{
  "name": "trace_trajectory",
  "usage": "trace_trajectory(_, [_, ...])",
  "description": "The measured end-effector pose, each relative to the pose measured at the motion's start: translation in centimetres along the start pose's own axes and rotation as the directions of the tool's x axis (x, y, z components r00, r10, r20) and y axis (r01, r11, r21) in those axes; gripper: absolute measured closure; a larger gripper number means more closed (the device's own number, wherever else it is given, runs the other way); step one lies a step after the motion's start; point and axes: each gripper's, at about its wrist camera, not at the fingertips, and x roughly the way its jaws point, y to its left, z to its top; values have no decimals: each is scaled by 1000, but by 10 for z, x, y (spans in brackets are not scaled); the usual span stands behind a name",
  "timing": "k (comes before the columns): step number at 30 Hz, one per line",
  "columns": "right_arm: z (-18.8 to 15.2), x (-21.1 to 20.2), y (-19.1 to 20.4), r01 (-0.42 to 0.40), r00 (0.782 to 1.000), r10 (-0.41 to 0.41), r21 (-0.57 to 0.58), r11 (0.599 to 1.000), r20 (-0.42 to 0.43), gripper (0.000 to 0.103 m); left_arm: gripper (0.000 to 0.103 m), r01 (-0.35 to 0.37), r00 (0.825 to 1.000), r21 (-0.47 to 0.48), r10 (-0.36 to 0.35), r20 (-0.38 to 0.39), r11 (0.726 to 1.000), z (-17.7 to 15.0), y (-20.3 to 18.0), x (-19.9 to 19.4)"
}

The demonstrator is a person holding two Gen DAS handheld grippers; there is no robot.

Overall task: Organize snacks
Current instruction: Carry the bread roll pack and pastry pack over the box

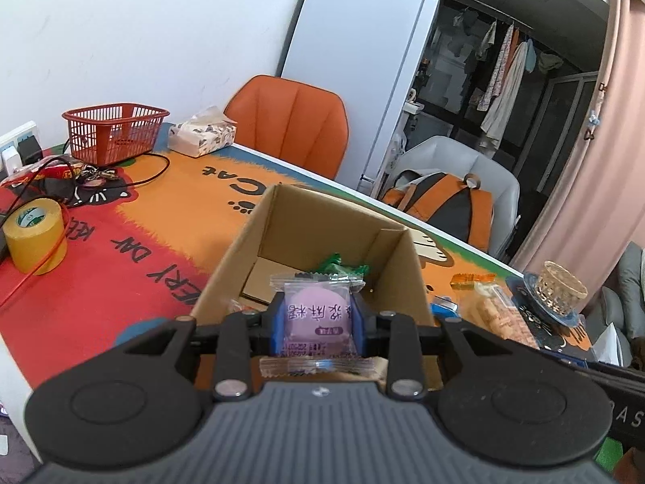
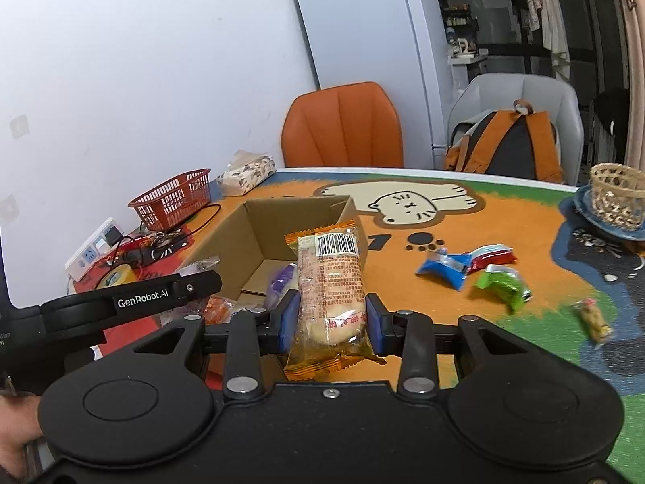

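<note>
My left gripper (image 1: pixel 319 324) is shut on a purple round snack in a clear wrapper (image 1: pixel 318 314), held just above the near wall of an open cardboard box (image 1: pixel 282 234). A green wrapped snack (image 1: pixel 340 267) lies inside the box. My right gripper (image 2: pixel 332 318) is shut on a long orange-edged cracker pack (image 2: pixel 330 286), in front of the same cardboard box (image 2: pixel 258 234). The left gripper's black body (image 2: pixel 133 300) shows at the left of the right wrist view. Loose on the mat lie a blue packet (image 2: pixel 443 268), a red packet (image 2: pixel 494 256), a green packet (image 2: pixel 504 284) and a small yellowish snack (image 2: pixel 592 318).
A red plastic basket (image 1: pixel 115 131), a tissue pack (image 1: pixel 201 135), a roll of yellow tape (image 1: pixel 34 234), cables and a power strip (image 2: pixel 90 252) crowd the table's wall side. A wicker cup on a blue plate (image 2: pixel 614 201) stands at the right. An orange chair (image 2: pixel 342 125) and a grey chair with a backpack (image 2: pixel 512 141) stand behind.
</note>
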Motion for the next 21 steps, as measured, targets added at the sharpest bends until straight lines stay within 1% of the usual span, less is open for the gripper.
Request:
trace_trajectory(6, [6, 13, 10, -8, 1000, 8, -9, 1000, -4, 67, 71, -10, 1000, -12, 10, -10, 1000, 9, 6, 14])
trace_trajectory(8, [10, 15, 13, -12, 1000, 12, -17, 1000, 1, 67, 64, -28, 1000, -25, 28, -7, 999, 12, 10, 15])
trace_trajectory(9, [12, 17, 14, -13, 1000, 13, -18, 1000, 3, 67, 59, -37, 999, -31, 37, -7, 999, 12, 12, 14])
trace_trajectory(10, [14, 18, 15, -14, 1000, 14, -19, 1000, 6, 67, 55, -42, 999, -35, 42, -2, 999, 13, 14, 13])
trace_trajectory(15, [23, 29, 21, -33, 999, 33, -16, 999, 12, 67, 54, -45, 999, -50, 46, 13, 998, 14, 23, 3])
trace_trajectory(17, [26, 34, 25, -35, 999, 36, -21, 999, 12, 67, 54, -33, 999, -56, 34, 16, 998, 15, 26, -1])
trace_trajectory(18, [28, 36, 27, -38, 999, 38, -23, 999, 13, 67, 54, -35, 999, -56, 36, 18, 998, 16, 28, -3])
trace_trajectory(20, [32, 41, 30, -39, 999, 40, -28, 999, 18, 67, 53, -61, 998, -57, 63, 25, 996, 18, 29, -6])
trace_trajectory(21, [35, 43, 32, -37, 999, 38, -28, 999, 25, 67, 52, -59, 998, -64, 61, 30, 996, 20, 32, -8])
